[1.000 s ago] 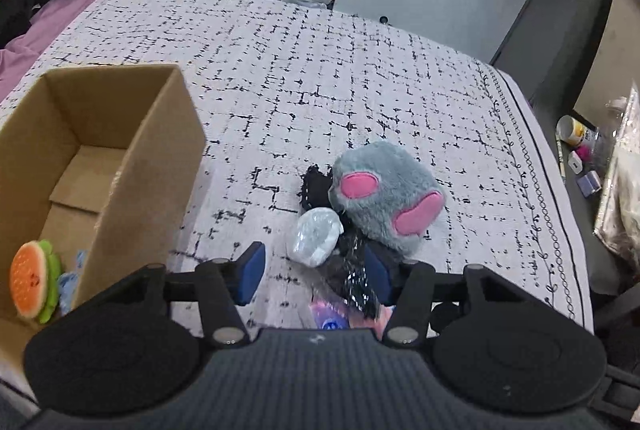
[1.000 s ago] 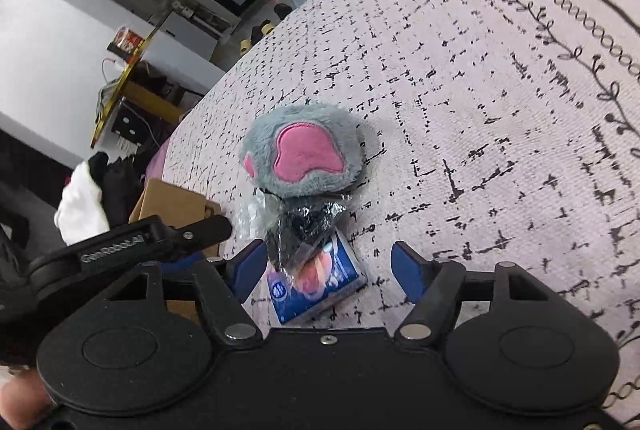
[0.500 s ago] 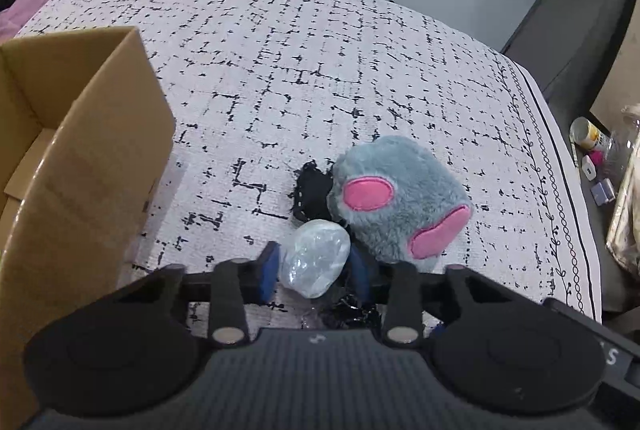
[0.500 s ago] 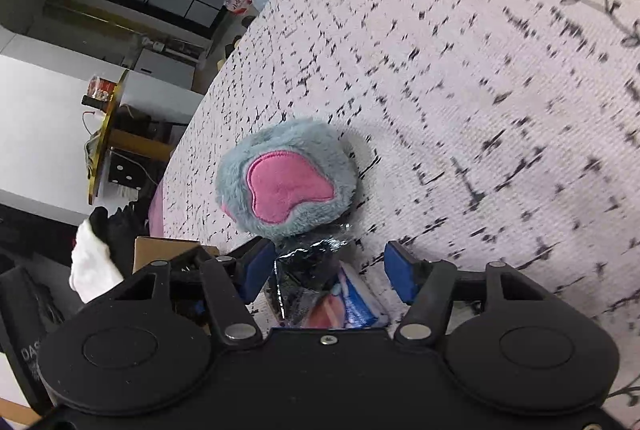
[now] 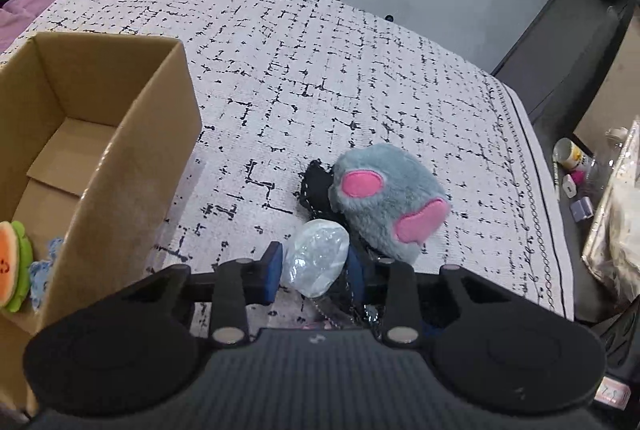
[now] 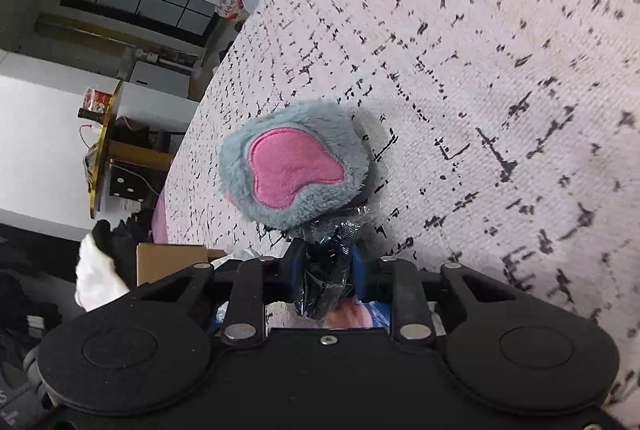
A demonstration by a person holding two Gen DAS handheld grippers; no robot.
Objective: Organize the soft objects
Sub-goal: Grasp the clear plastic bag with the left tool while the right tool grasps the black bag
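With the cardboard box (image 5: 132, 166) waiting left of the grey plush paw (image 5: 386, 204) on the bed (image 5: 320, 78), your left gripper (image 5: 314, 270) has its jaws clamped on the clear-wrapped white bundle (image 5: 316, 254) just beside the paw, and your right gripper (image 6: 326, 266) has its jaws pinched on the crinkly black packet (image 6: 330, 258) touching the paw, both apparently ready for boxing.

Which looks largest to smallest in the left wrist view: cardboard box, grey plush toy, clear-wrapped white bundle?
1. cardboard box, though it sits nearer the camera.
2. grey plush toy.
3. clear-wrapped white bundle, between the left gripper pads.
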